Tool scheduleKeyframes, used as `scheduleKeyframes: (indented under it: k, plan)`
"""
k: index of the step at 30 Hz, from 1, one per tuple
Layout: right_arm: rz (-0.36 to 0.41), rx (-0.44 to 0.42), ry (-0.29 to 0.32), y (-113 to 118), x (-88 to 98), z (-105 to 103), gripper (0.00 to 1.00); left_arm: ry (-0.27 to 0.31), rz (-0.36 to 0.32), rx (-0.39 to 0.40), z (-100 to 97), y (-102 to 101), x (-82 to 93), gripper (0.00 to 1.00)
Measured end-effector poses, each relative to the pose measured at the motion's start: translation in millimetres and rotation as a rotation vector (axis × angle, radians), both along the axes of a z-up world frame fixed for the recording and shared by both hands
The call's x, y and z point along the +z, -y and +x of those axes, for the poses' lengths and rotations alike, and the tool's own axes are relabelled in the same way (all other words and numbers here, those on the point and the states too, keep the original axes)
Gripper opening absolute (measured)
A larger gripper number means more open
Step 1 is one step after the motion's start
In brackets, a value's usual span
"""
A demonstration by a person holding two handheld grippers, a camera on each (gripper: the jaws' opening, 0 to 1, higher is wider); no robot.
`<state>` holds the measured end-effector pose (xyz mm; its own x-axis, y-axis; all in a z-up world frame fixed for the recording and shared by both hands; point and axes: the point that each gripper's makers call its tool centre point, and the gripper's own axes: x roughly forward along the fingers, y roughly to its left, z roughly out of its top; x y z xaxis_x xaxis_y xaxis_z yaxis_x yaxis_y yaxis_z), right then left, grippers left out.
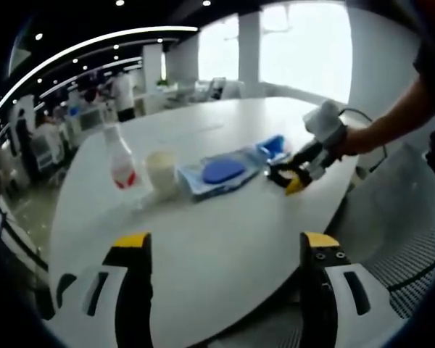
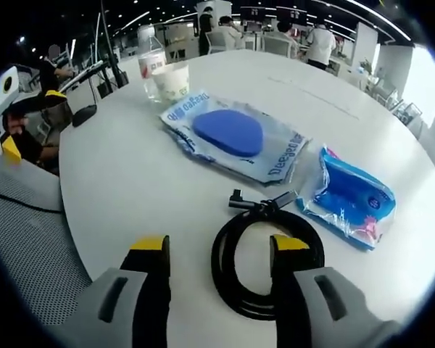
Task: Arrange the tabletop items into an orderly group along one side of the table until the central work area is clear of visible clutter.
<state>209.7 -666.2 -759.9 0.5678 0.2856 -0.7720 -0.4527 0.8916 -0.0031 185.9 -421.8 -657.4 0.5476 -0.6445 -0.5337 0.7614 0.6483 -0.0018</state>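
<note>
On the round white table (image 2: 130,167) lies a coiled black cable (image 2: 232,290). My right gripper (image 2: 220,246) hangs open over it, its right jaw above the coil and the coil's left side between the jaws. Past the cable lie a clear pouch holding a blue oval item (image 2: 232,134) and a small blue packet (image 2: 348,196). A paper cup (image 2: 172,80) and a plastic bottle (image 2: 151,61) stand at the far side. My left gripper (image 1: 227,243) is open above the bare near table, short of the bottle (image 1: 119,159), cup (image 1: 162,172) and pouch (image 1: 221,172). The right gripper (image 1: 290,181) is at the table's right edge.
A grey mesh chair (image 2: 29,239) stands against the table's edge, and it also shows as the mesh seat (image 1: 406,217). The left gripper (image 2: 7,109) shows at the left rim. An office with desks and people (image 2: 319,40) lies beyond the table.
</note>
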Motion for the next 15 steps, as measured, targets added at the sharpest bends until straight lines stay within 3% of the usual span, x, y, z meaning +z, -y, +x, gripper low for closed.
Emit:
scheduleKeyframes:
  k: [15]
  plan:
    - [0.042, 0.002, 0.105, 0.2, 37.4, -9.3, 0.78, 0.003, 0.006, -0.005, -0.8, 0.8, 0.4, 0.8]
